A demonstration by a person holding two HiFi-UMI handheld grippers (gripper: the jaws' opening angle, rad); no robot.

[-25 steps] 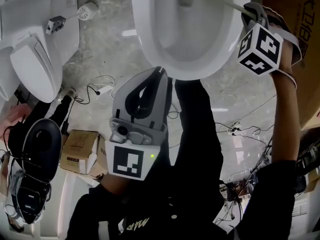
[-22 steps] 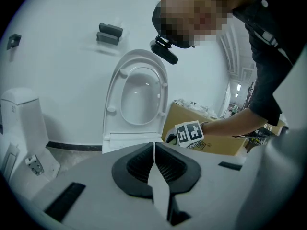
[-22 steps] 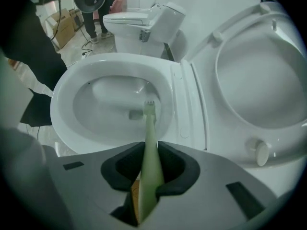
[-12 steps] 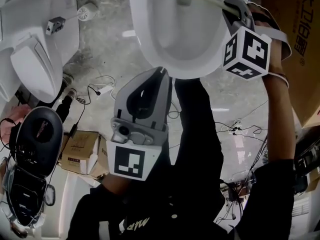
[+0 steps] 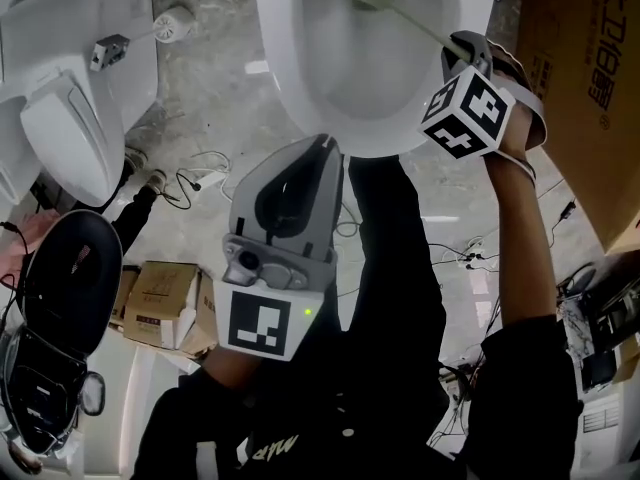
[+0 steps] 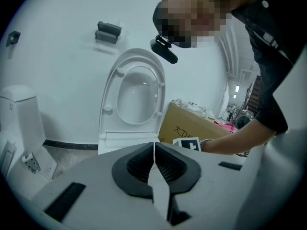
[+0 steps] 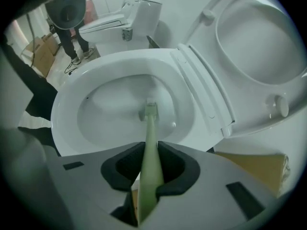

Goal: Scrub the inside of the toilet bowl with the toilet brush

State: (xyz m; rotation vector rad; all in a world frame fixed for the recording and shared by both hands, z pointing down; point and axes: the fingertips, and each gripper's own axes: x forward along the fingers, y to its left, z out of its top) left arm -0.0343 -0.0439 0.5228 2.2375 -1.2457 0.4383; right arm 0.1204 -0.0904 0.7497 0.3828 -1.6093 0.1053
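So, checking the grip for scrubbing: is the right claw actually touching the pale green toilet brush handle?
Touching. The right gripper view shows the right claw shut on the pale green toilet brush handle, no gap either side.

The toilet brush (image 5: 410,16) has its head in the toilet bowl (image 5: 290,98) and its handle between the jaws of the right gripper (image 5: 465,48) over the right rim. A cardboard box (image 5: 575,78) stands right of the bowl, another toilet (image 5: 70,108) well left.

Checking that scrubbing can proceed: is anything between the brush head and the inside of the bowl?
Nothing visible stands in the way. The seat is raised, and the toilet brush, clamped in the right gripper, has its head down inside the toilet bowl.
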